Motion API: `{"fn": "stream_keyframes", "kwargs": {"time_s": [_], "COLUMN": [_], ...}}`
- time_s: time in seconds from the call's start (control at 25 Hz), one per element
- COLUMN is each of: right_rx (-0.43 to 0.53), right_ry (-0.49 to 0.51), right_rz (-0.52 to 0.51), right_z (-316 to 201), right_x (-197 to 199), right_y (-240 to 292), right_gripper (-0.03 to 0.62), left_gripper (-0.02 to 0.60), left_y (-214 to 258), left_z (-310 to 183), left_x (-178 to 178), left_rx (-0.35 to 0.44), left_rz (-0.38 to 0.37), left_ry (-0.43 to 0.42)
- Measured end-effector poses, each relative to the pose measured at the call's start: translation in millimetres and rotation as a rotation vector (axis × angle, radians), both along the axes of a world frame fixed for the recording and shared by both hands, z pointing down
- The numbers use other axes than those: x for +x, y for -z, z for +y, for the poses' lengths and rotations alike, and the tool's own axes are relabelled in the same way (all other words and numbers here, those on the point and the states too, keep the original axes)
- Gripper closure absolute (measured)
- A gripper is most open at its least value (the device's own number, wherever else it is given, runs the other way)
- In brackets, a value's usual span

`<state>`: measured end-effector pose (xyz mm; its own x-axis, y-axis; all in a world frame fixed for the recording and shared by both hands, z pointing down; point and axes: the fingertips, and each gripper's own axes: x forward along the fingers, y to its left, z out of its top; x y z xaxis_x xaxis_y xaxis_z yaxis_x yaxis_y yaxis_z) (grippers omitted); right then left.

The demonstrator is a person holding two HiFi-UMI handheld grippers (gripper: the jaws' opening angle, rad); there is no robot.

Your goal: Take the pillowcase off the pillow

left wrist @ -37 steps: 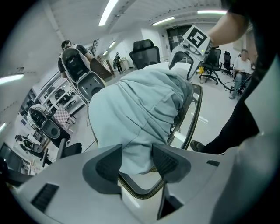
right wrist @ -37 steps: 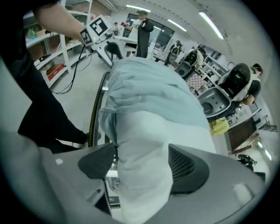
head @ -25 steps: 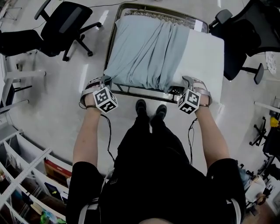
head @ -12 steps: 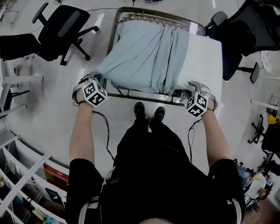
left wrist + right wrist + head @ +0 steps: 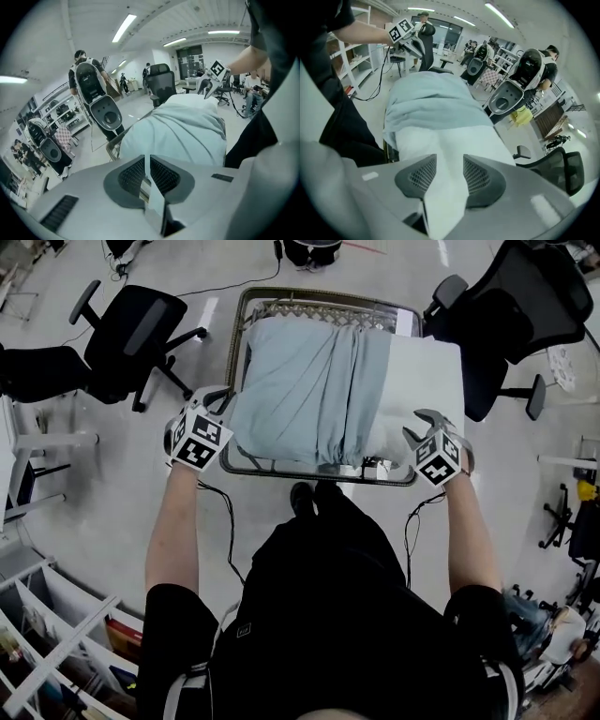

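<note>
A white pillow [image 5: 419, 381] lies on a metal-framed table [image 5: 281, 298], its left part still inside a light blue pillowcase [image 5: 300, 390]. My left gripper [image 5: 217, 401] is at the near left corner. In the left gripper view a thin fold of the pillowcase [image 5: 178, 131] sits pinched between the pads of that gripper [image 5: 149, 161], whose jaws have just been opening slightly. My right gripper [image 5: 415, 429] is at the pillow's bare near right corner. The right gripper view has that gripper [image 5: 449, 161] shut on the white pillow [image 5: 450, 140], with the pillowcase [image 5: 426, 103] beyond.
Black office chairs stand at the left [image 5: 131, 329] and the right [image 5: 525, 306] of the table. White shelving [image 5: 56, 643] runs along the lower left. People with gear stand in the room behind [image 5: 86, 75]. Cables trail on the floor beside my legs.
Both grippers have moved up the head view, taking the near edge of pillow and pillowcase with them. The left one first swung out to the left. My feet are now closer to the table.
</note>
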<state>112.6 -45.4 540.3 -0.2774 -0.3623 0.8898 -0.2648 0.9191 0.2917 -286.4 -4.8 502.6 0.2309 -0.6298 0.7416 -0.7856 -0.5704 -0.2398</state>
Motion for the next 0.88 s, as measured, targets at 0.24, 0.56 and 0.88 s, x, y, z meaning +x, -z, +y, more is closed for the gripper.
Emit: {"fn": "stream_keyframes", "kwargs": {"time_s": [0.24,0.56,0.88], "right_rx": [0.021,-0.055,-0.233], "right_ry": [0.001,0.035,0.206], "right_rz": [-0.042,-0.053,-0.032], "right_z": [-74.8,-169.6,-223.1], "right_x": [-15.4,-21.4,-37.3], "right_y": [8.2,-28.7,-75.0], "right_gripper": [0.363,0.297,0.207], "left_gripper": [0.506,0.454,0.399], "left_y": [13.6,-28.8,-69.7], "left_z": [-88.5,-192.6,-261.0], "left_x": [55.9,123.4,227.1], "left_rx": [0.012,-0.103,-0.225], "left_rz": [-0.006,0.017,0.125], "left_ry": [-0.116,-0.223,-0.351]}}
